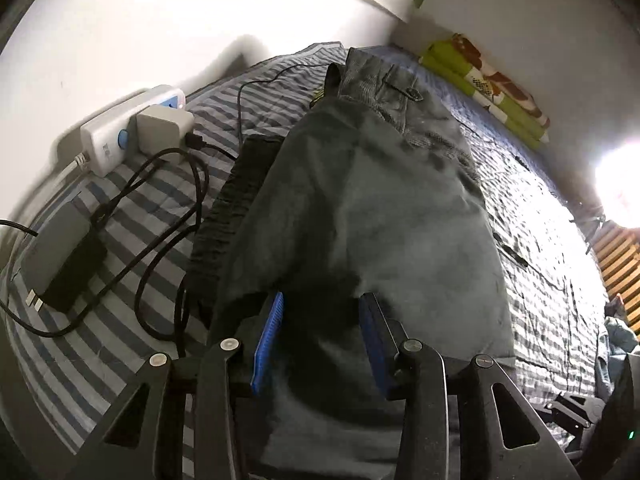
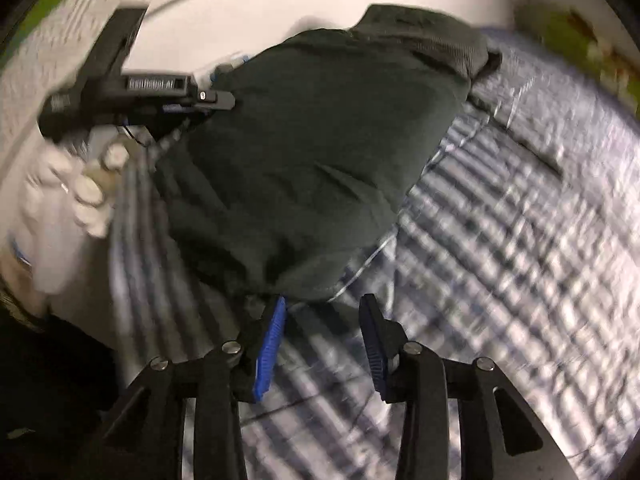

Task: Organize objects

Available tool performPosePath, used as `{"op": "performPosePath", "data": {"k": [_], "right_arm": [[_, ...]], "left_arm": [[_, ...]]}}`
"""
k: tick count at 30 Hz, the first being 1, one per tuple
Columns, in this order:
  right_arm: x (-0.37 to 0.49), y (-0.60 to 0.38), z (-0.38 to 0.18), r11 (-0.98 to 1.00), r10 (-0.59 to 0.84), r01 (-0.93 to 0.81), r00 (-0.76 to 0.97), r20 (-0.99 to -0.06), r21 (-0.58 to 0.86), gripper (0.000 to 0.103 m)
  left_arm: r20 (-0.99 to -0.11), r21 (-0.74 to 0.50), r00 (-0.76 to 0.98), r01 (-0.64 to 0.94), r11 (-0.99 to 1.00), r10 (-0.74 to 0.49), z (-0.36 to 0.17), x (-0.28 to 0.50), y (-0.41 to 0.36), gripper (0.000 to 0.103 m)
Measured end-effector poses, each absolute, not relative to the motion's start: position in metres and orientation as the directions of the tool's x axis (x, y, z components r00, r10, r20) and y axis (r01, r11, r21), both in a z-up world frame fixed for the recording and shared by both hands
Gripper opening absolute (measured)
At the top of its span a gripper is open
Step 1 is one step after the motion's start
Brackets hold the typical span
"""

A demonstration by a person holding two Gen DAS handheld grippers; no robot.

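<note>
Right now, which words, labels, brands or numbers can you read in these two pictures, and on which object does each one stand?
None can be read.
White power strip: a small grey mark near its end, too small to read.
Left gripper, seen in the right wrist view: a pale label strip on its body, too blurred to read.
Dark garment: no print shows.

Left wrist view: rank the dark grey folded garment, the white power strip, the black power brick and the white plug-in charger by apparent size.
1. Dark grey folded garment
2. Black power brick, though nearer the camera
3. White power strip
4. White plug-in charger
</note>
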State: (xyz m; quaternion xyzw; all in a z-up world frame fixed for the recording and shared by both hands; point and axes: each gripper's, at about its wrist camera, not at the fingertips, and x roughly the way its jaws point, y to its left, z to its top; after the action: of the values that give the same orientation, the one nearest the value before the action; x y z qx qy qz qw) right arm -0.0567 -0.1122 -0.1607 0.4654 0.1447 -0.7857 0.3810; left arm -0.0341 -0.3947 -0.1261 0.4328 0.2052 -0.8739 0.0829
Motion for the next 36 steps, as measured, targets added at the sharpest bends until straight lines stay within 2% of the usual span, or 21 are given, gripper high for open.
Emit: {"op": "performPosePath", "data": {"k": [4, 5, 6, 7, 11, 13, 15, 16, 18, 21, 23, 25, 26, 27, 28, 30, 32, 36], "right_arm": [[-0.066, -0.123, -0.165, -0.657, -0.470, 0.739, -0.250, -0.847, 0.147, 0.034], [-0.070, -0.127, -0.168, -0.666, -0.460, 0.730, -0.239, -0.855, 0.154, 0.028], [-0.068, -0.127, -0.166, -0.673, -0.457, 0.724, -0.242, -0.856, 0.154, 0.012], [-0.073, -0.126, -0.166, -0.669, -0.478, 0.711, -0.188, -0.858, 0.217, 0.004], [-0.088, -0.101, -0.160, -0.658, -0.611, 0.578, -0.034, -0.791, 0.483, 0.004], [-0.086, -0.092, -0.160, -0.667, -0.610, 0.563, -0.036, -0.792, 0.488, 0.004], [-0.077, -0.088, -0.156, -0.696, -0.546, 0.608, -0.101, -0.832, 0.383, 0.006], [-0.075, -0.083, -0.157, -0.706, -0.523, 0.609, -0.103, -0.846, 0.362, 0.011], [-0.069, -0.071, -0.153, -0.713, -0.516, 0.595, -0.085, -0.852, 0.372, 0.016], [-0.072, -0.048, -0.134, -0.744, -0.508, 0.574, -0.151, -0.848, 0.343, 0.019], [-0.073, -0.027, -0.120, -0.767, -0.521, 0.535, -0.198, -0.830, 0.354, 0.028], [-0.086, -0.022, -0.108, -0.796, -0.528, 0.487, -0.267, -0.806, 0.360, 0.049], [-0.093, -0.016, -0.098, -0.821, -0.519, 0.449, -0.329, -0.789, 0.353, 0.053], [-0.099, -0.015, -0.093, -0.830, -0.516, 0.434, -0.356, -0.780, 0.351, 0.059], [-0.108, -0.014, -0.087, -0.844, -0.502, 0.411, -0.380, -0.777, 0.344, 0.062], [-0.125, -0.023, -0.085, -0.852, -0.496, 0.383, -0.375, -0.783, 0.357, 0.062], [-0.143, -0.034, -0.089, -0.850, -0.503, 0.370, -0.356, -0.787, 0.376, 0.062], [-0.168, -0.065, -0.108, -0.852, -0.488, 0.371, -0.306, -0.818, 0.370, 0.063]], "left_arm": [[-0.790, -0.295, -0.611, 0.312, -0.903, 0.046, -0.123, -0.040, -0.387, 0.042], [-0.790, -0.302, -0.610, 0.312, -0.901, 0.053, -0.124, -0.041, -0.388, 0.042], [-0.790, -0.305, -0.610, 0.310, -0.900, 0.058, -0.123, -0.044, -0.387, 0.043], [-0.792, -0.309, -0.608, 0.311, -0.899, 0.061, -0.124, -0.046, -0.387, 0.043], [-0.797, -0.292, -0.601, 0.307, -0.906, 0.053, -0.126, -0.048, -0.385, 0.043], [-0.799, -0.284, -0.599, 0.302, -0.910, 0.051, -0.125, -0.047, -0.383, 0.044], [-0.798, -0.287, -0.600, 0.292, -0.912, 0.059, -0.123, -0.045, -0.384, 0.046], [-0.797, -0.298, -0.600, 0.300, -0.906, 0.064, -0.121, -0.042, -0.388, 0.046], [-0.789, -0.305, -0.613, 0.330, -0.893, 0.043, -0.114, -0.032, -0.399, 0.048], [-0.760, -0.309, -0.649, 0.391, -0.867, -0.021, -0.100, -0.018, -0.423, 0.057], [-0.740, -0.362, -0.672, 0.440, -0.822, -0.034, -0.092, -0.009, -0.448, 0.059], [-0.720, -0.414, -0.693, 0.458, -0.786, -0.025, -0.088, -0.003, -0.467, 0.063], [-0.714, -0.433, -0.700, 0.459, -0.776, -0.016, -0.086, -0.001, -0.475, 0.066], [-0.710, -0.445, -0.704, 0.454, -0.772, -0.006, -0.085, -0.002, -0.480, 0.074], [-0.707, -0.458, -0.707, 0.446, -0.769, 0.012, -0.086, -0.004, -0.483, 0.083], [-0.706, -0.492, -0.706, 0.434, -0.755, 0.055, -0.090, -0.010, -0.488, 0.089], [-0.710, -0.512, -0.698, 0.417, -0.751, 0.096, -0.096, -0.019, -0.486, 0.089], [-0.736, -0.471, -0.670, 0.404, -0.785, 0.097, -0.105, -0.037, -0.468, 0.089]]}}
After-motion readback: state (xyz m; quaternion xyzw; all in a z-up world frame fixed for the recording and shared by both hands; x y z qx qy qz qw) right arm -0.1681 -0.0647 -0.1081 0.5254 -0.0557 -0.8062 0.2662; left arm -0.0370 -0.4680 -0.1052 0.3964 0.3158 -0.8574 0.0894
